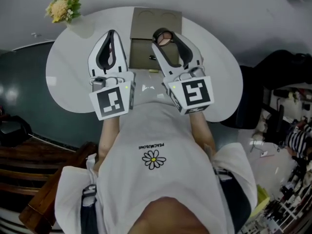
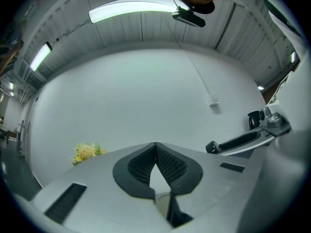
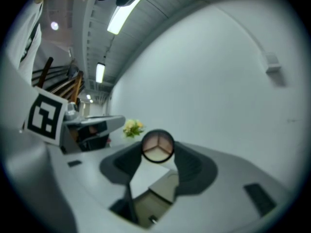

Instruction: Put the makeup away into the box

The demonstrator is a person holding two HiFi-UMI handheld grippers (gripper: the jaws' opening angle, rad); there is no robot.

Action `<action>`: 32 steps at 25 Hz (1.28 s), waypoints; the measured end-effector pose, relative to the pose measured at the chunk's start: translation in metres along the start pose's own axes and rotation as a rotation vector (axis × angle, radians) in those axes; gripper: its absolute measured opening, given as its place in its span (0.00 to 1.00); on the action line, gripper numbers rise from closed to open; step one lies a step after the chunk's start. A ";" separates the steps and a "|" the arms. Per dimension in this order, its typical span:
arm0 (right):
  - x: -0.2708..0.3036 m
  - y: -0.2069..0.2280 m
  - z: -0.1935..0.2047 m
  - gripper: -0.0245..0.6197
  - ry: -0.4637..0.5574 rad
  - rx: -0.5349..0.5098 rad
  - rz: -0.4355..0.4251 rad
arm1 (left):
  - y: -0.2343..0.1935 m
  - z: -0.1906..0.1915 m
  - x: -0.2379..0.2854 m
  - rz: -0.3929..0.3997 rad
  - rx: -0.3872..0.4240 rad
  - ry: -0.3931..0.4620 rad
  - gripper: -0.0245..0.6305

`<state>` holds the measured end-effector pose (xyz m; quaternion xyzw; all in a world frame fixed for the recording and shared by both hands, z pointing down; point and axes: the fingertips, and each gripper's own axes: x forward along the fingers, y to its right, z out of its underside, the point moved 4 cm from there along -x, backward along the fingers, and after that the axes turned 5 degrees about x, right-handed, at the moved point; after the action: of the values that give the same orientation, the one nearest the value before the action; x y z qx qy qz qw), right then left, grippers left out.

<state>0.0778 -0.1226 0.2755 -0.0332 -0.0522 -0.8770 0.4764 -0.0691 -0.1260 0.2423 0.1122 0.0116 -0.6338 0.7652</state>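
My right gripper (image 1: 165,34) is shut on a round makeup compact (image 1: 164,38) with pale pink and beige sections, held up over the open brown box (image 1: 140,55). In the right gripper view the compact (image 3: 157,146) sits between the fingertips, and the box (image 3: 163,191) lies below the jaws. The box lid (image 1: 156,19) lies flat behind it, with two round hollows. My left gripper (image 1: 111,33) hovers beside the box on its left, shut with nothing in it; its pads (image 2: 167,161) meet at the tip. A thin gold stick (image 1: 153,70) lies on the table in front of the box.
The round white table (image 1: 222,82) carries a bunch of yellow flowers (image 1: 63,6) at its far left edge. A white wall fills both gripper views. A black chair (image 1: 280,72) stands to the right of the table, and dark wooden steps (image 1: 29,165) are at the lower left.
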 end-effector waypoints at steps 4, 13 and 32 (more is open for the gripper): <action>0.000 0.003 0.001 0.40 -0.015 -0.006 0.014 | -0.002 0.003 0.001 -0.002 -0.004 -0.007 0.07; 0.040 0.034 0.073 0.40 -0.347 0.066 0.082 | -0.012 0.018 -0.007 -0.034 -0.021 -0.047 0.07; 0.089 0.074 0.249 0.40 -0.981 0.158 0.076 | -0.021 0.036 -0.030 -0.101 0.004 -0.135 0.07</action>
<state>0.0938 -0.2061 0.5367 -0.4075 -0.3350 -0.7335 0.4286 -0.0997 -0.1070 0.2794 0.0700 -0.0357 -0.6779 0.7310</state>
